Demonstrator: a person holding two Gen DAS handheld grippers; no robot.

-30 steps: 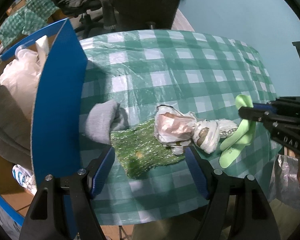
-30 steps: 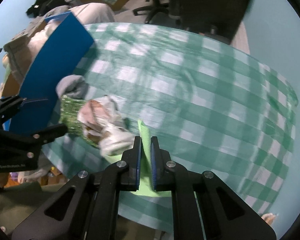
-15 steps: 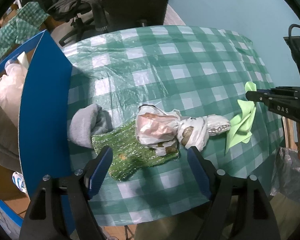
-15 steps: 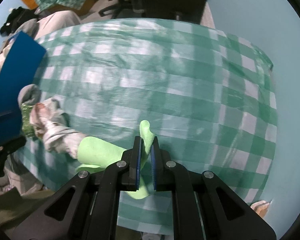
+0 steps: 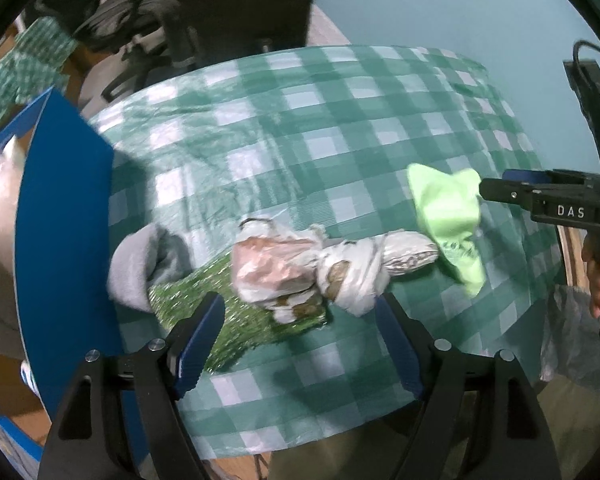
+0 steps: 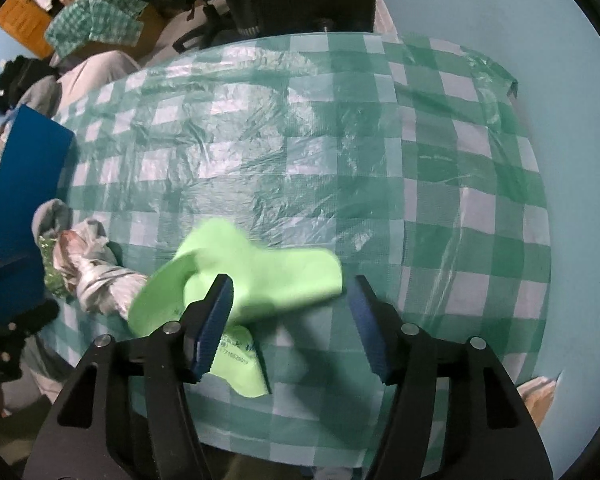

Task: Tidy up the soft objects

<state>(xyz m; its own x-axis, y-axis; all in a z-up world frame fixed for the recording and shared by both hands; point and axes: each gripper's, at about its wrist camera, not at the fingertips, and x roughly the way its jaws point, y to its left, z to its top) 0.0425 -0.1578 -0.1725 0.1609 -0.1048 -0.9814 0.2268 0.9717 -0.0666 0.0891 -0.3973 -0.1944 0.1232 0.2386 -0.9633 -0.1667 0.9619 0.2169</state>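
Note:
A light green cloth [image 6: 244, 272] hangs blurred just ahead of my open right gripper [image 6: 288, 320], no longer clamped; in the left wrist view the cloth [image 5: 448, 220] is off the tip of the right gripper [image 5: 496, 192]. A knotted white plastic bag [image 5: 312, 272] lies on a glittery green sheet [image 5: 236, 320] beside a grey sock [image 5: 140, 268] on the checked tablecloth [image 5: 300, 140]. My left gripper [image 5: 300, 340] is open and empty above the sheet and bag.
A blue-walled box [image 5: 60, 240] holding white plastic stands at the table's left edge; it also shows in the right wrist view [image 6: 24, 184]. Chairs and clothes crowd the far side. The table's near edge lies just below both grippers.
My right gripper lifted the green cloth away from the bag, then opened; the cloth is loose and unfolding. My left gripper has stayed open over the sheet.

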